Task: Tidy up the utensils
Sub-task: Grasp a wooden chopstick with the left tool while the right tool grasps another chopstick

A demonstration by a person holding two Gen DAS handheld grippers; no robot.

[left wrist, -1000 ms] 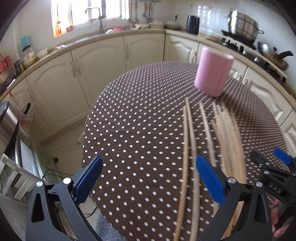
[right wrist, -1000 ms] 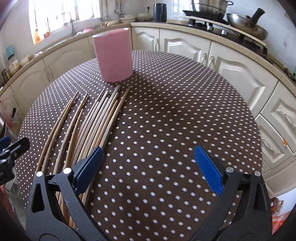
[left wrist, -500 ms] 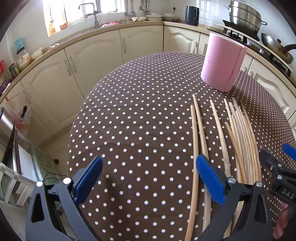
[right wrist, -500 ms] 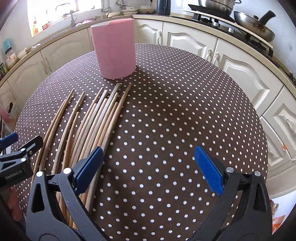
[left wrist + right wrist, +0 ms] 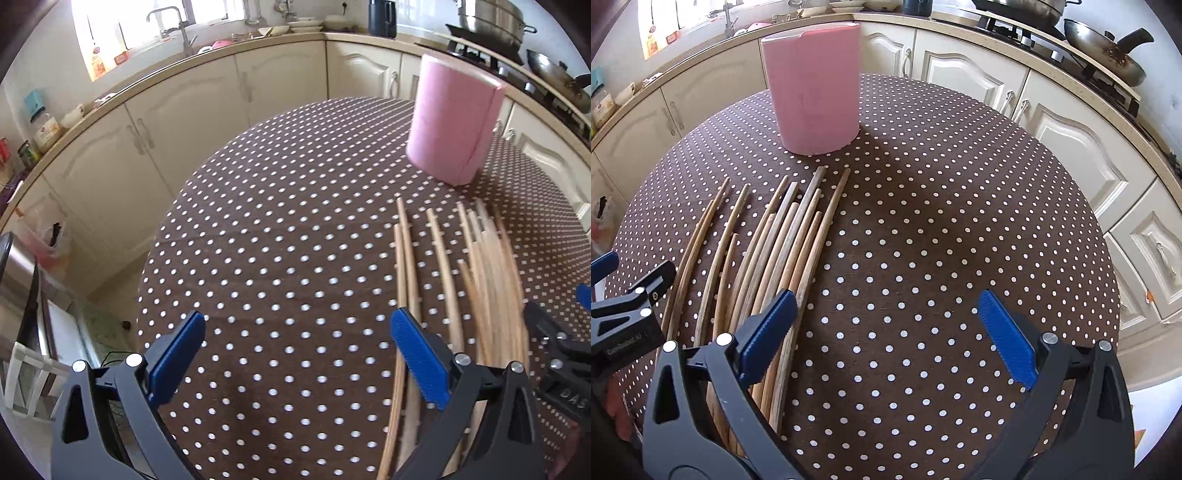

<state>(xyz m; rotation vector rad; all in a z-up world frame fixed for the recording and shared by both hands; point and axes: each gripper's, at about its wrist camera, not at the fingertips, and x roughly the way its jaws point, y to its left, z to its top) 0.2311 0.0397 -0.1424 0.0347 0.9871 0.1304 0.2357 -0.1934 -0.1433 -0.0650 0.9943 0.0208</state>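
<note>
Both the left gripper [image 5: 295, 354] and right gripper [image 5: 886, 332] have jaws spread, holding nothing. The chopsticks [image 5: 783, 251] lie bunched on the worktop [image 5: 942, 221] near the pink holder [image 5: 812, 88]. Pinching one risks dragging neighbours or rolling them off.

cream cabinets [image 5: 207, 122] | wok [image 5: 1108, 55] on stove | black kettle [image 5: 382, 18] | tap [image 5: 173, 18]

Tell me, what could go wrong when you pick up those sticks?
1. The chopsticks lie packed side by side, so the open right gripper might pinch several or knock them apart.
2. They are round and could roll on the polka-dot tablecloth.
3. The pink holder stands right beyond their tips, so a push forward might bump it.
</note>
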